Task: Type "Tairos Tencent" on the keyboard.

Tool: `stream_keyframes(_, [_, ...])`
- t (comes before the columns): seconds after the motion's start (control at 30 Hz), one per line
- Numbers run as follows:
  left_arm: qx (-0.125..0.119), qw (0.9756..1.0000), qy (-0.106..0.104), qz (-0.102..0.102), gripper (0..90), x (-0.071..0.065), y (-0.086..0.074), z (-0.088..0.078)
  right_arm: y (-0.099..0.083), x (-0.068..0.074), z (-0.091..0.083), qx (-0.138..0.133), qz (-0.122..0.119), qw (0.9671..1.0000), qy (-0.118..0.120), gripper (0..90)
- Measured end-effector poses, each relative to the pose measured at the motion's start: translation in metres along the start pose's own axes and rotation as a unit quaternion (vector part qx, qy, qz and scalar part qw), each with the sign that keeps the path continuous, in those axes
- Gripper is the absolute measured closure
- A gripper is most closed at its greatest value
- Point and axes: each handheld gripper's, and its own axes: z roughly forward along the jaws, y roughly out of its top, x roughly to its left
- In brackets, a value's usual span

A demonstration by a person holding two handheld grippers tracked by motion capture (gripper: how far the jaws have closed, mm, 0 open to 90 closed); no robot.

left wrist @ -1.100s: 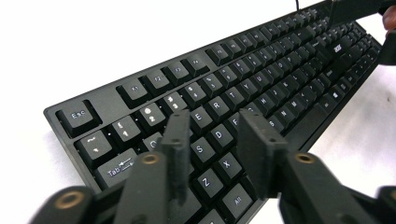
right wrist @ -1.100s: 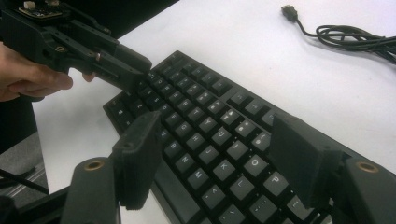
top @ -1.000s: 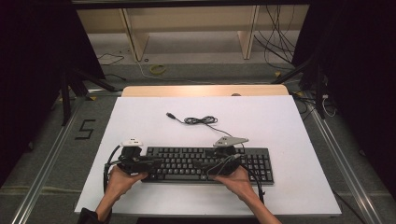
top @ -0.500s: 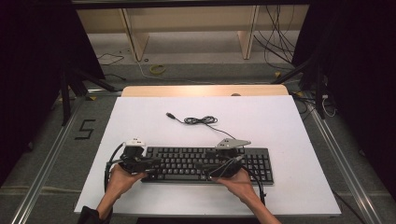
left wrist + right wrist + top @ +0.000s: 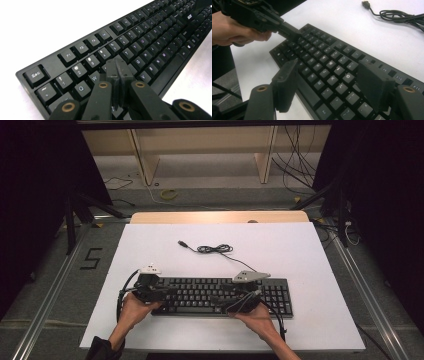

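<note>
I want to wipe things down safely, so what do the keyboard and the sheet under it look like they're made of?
The keyboard looks like black moulded plastic with a matte finish; its keycaps show a soft sheen and printed white legends in the left gripper view. The white sheet looks like a matte board, possibly foam board or coated paper: flat, no glare, no weave showing. Which one, the look leaves open.

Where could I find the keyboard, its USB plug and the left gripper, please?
keyboard (image 5: 220, 296): high view, on the middle keys.
USB plug (image 5: 366, 4): right gripper view, on the plug's body.
left gripper (image 5: 118, 65): left gripper view, at the shut jaws' tips.
</note>
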Motion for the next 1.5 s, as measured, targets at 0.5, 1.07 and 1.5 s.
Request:
stream_keyframes(0.5, [0.015,0.9999,0.006,0.001,89.1,0.002,0.008,0.017,-0.005,0.002,-0.001,0.002,-0.002,1.0000,0.002,34.8])
stream_keyframes(1.07, [0.018,0.9998,0.011,-0.005,89.0,0.002,0.007,0.021,-0.005,0.003,-0.001,0.002,-0.003,1.0000,0.002,34.9])
stream_keyframes(1.5, [-0.018,0.9995,-0.011,-0.023,68.9,0.001,0.008,0.000,-0.004,0.005,0.002,0.005,-0.005,1.0000,0.006,34.8])
